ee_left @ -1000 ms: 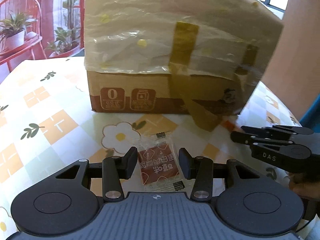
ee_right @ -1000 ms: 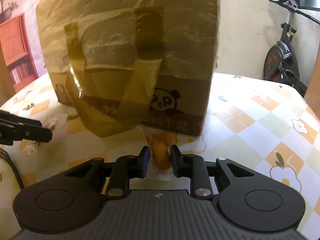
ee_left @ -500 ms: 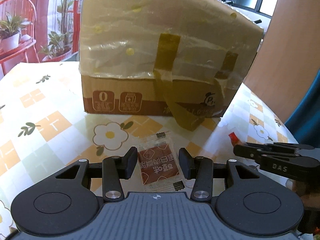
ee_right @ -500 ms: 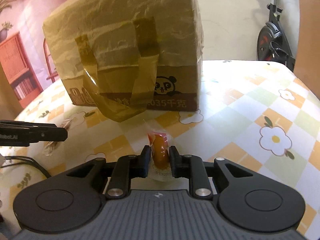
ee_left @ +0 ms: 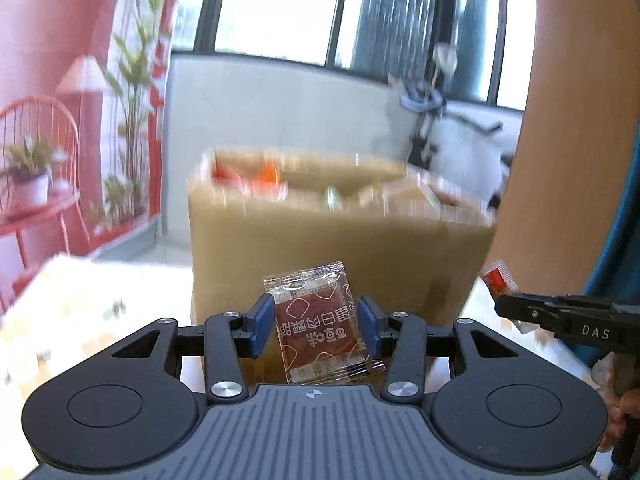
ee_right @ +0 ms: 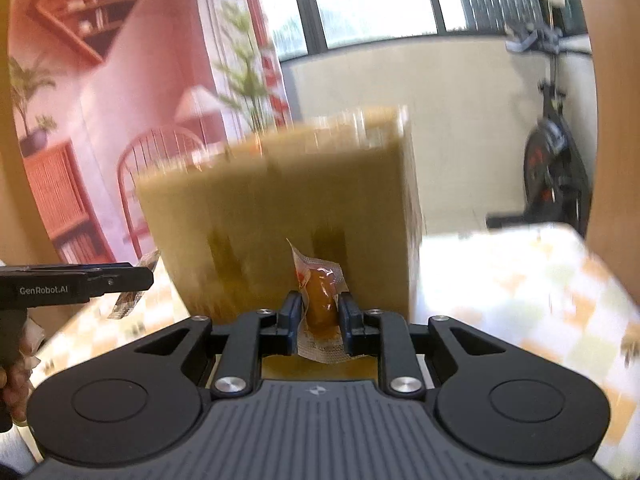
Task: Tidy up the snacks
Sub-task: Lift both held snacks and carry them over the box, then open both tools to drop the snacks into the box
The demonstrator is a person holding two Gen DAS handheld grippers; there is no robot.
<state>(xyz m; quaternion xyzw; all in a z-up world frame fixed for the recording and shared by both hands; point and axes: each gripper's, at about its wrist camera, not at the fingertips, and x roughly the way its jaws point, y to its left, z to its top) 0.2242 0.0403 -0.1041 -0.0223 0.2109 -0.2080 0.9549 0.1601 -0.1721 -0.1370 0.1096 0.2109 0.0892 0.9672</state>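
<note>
My left gripper is shut on a clear packet with a brown snack and holds it in the air in front of the cardboard box. My right gripper is shut on a clear packet with an orange snack, also raised before the same box. The box top is open, with several packets blurred inside. Each gripper shows in the other's view: the right one at the right edge, the left one at the left edge.
The table has a checked cloth with flowers. An exercise bike stands behind on the right. A red chair and potted plants stand at the back left. The views are motion-blurred.
Both grippers have lifted their packets off the table and risen to about the height of the box's open top. Both cameras now look level, over the box rim.
</note>
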